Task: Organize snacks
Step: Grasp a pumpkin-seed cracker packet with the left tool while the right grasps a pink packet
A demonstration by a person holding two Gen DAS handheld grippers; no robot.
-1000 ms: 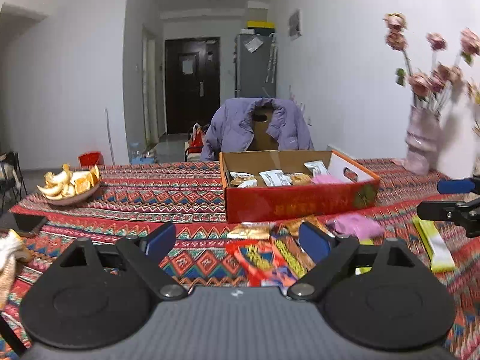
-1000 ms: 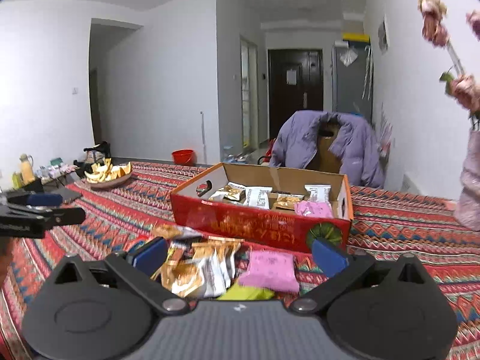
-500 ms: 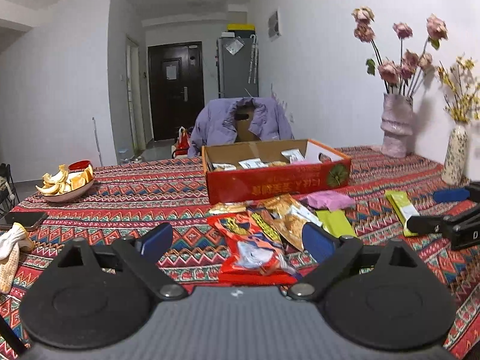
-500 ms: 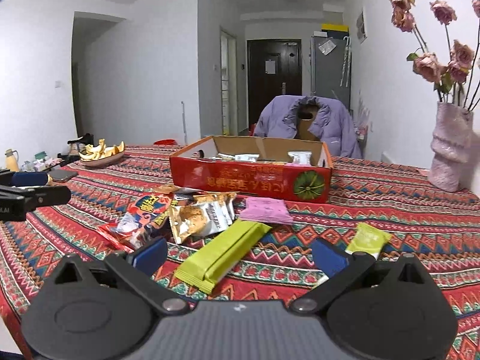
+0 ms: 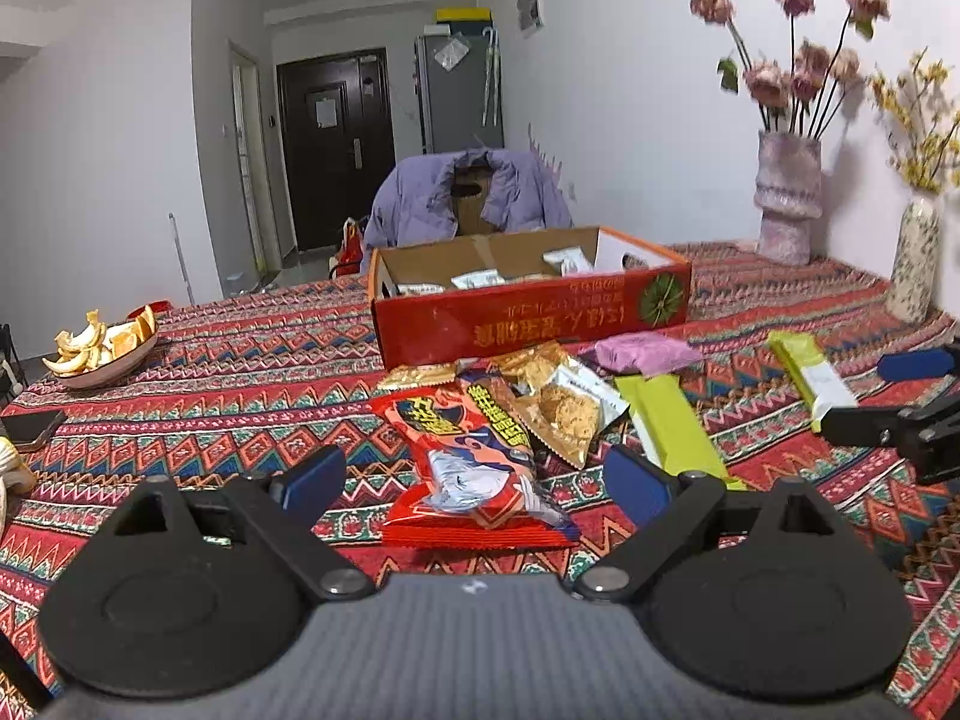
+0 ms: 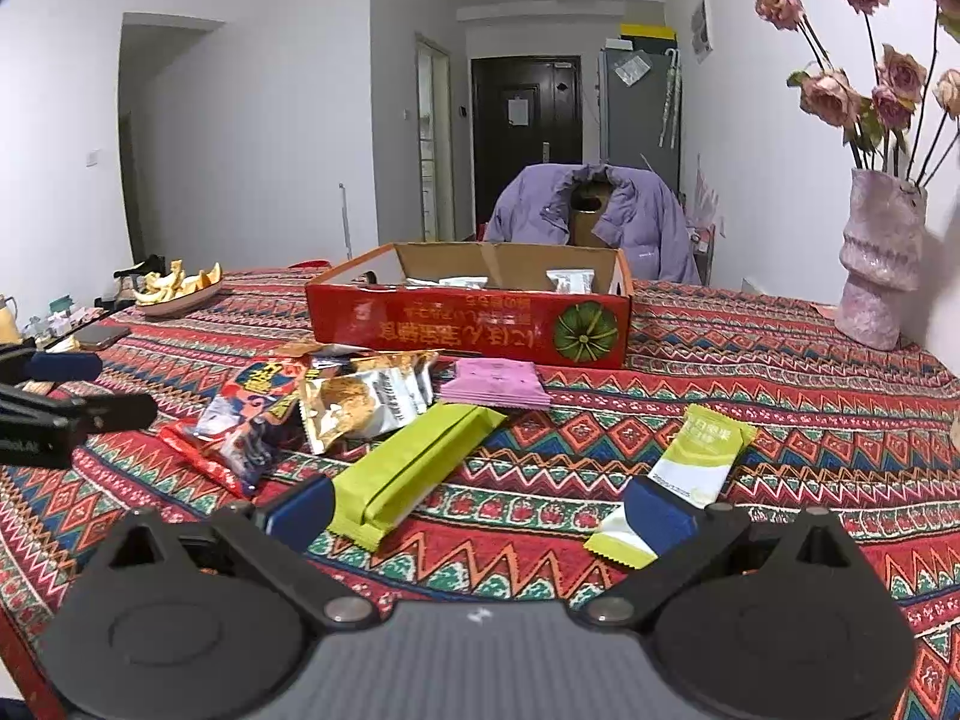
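Tongs left (image 5: 474,474) and right (image 6: 480,507) both spread, empty; glossy crinkled red packet (image 5: 474,468), flat green bar (image 6: 414,468), cardboard box (image 6: 468,327).

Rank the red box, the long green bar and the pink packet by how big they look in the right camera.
1. Red box
2. Long green bar, though nearness to the camera inflates it
3. Pink packet

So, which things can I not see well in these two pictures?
- Contents of the red box: in both wrist views its front wall hides all but a few packet tops.
- Small green-white packet: right wrist view, near end behind the right tool.
- Gold packets: left wrist view, overlapping, count unclear.
- Box lettering: upside down, too small.
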